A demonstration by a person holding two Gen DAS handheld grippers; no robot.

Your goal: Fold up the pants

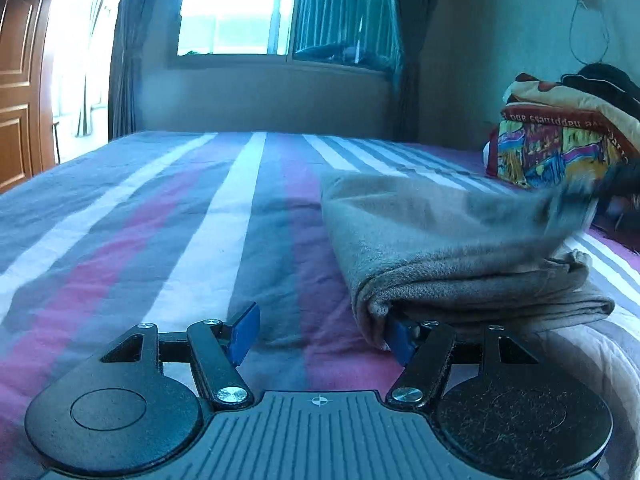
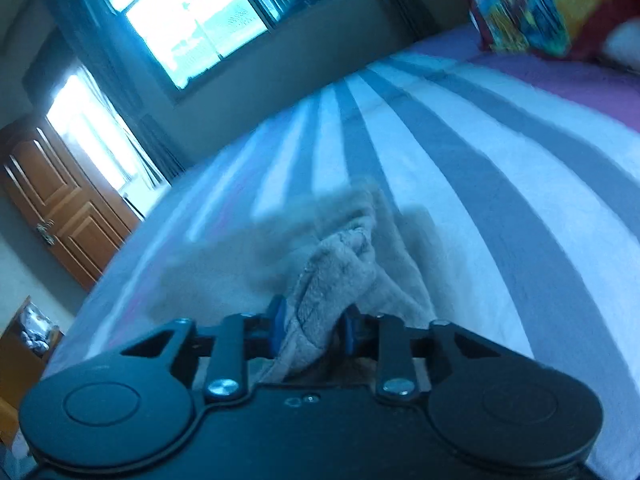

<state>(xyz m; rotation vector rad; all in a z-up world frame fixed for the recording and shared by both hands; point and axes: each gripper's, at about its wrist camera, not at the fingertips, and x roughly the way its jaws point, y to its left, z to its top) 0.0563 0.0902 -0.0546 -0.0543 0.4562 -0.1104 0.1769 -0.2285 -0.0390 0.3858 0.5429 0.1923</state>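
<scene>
On the bed [image 1: 160, 216], covered by a striped sheet in grey, white and pink, the grey fleece pants [image 1: 440, 240] lie folded into a thick stack toward the right side of the left wrist view. Left gripper [image 1: 320, 334]: jaws wide, nothing between them; its right blue pad sits just under the near folded edge of the stack, the left pad is well clear over bare sheet. Right gripper [image 2: 312, 330]: jaws narrow, closed on a bunched fold of the pants [image 2: 336, 268], fabric rising between the blue pads and trailing onto the bed ahead. Motion blur in the right wrist view; in the left wrist view a blurred dark shape at the far right end of the stack, cannot tell what it is.

Surroundings: a folded multicoloured blanket [image 1: 560, 148] with dark cloth on top sits at the bed's far right, near the pants but apart from them. Window [image 1: 280, 8] with dark curtains beyond the bed. Wooden door [image 1: 16, 92] at left. Small wooden shelf unit [image 2: 24, 340] by the bed's lower left in the right wrist view.
</scene>
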